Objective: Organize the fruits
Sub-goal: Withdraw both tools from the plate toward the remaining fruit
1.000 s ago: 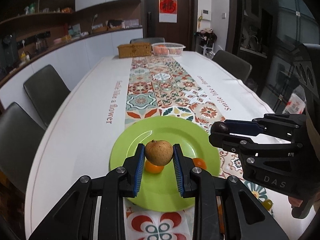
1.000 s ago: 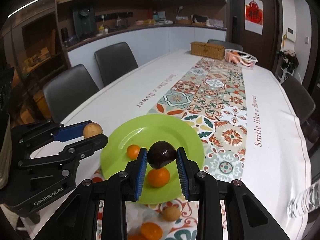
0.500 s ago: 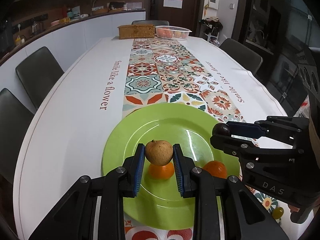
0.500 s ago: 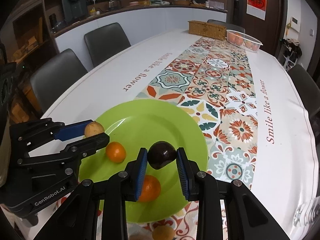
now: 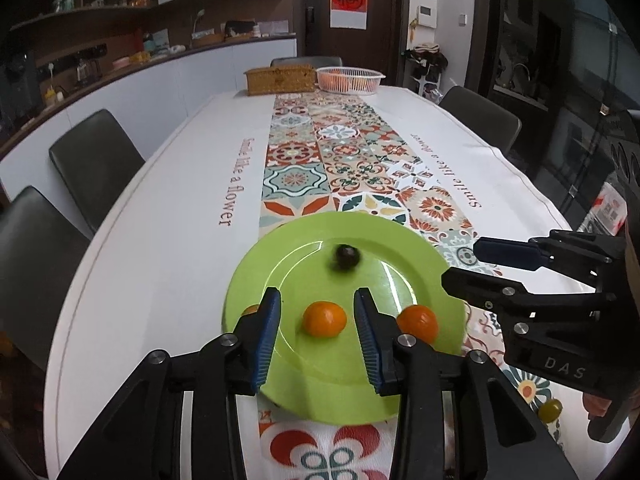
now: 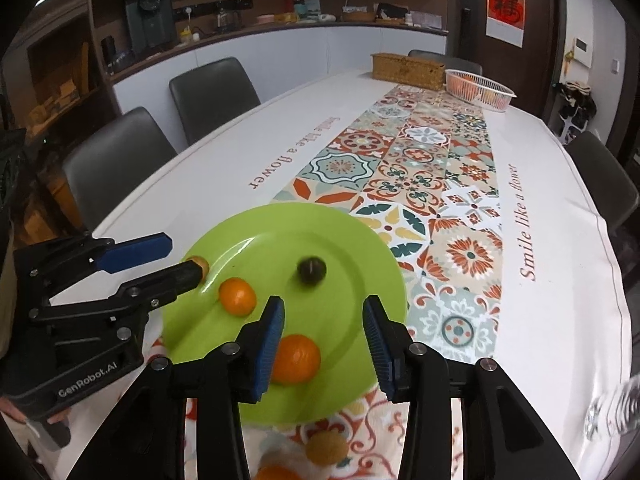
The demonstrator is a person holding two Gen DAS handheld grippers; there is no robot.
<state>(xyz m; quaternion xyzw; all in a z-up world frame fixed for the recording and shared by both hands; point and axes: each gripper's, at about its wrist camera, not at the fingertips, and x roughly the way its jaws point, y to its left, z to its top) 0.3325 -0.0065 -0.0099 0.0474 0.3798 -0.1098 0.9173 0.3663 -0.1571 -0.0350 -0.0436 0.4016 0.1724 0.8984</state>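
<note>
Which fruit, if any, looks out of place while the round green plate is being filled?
Several small fruits still lie off the round green plate: a tan round fruit and an orange one on the patterned runner near its front edge, and a small yellow-green fruit to its right.

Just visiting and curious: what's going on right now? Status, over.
Left gripper and right gripper both opening, nothing between jaws. Dark fruit, brown fruit, two oranges on green plate. Nothing blocking.
</note>
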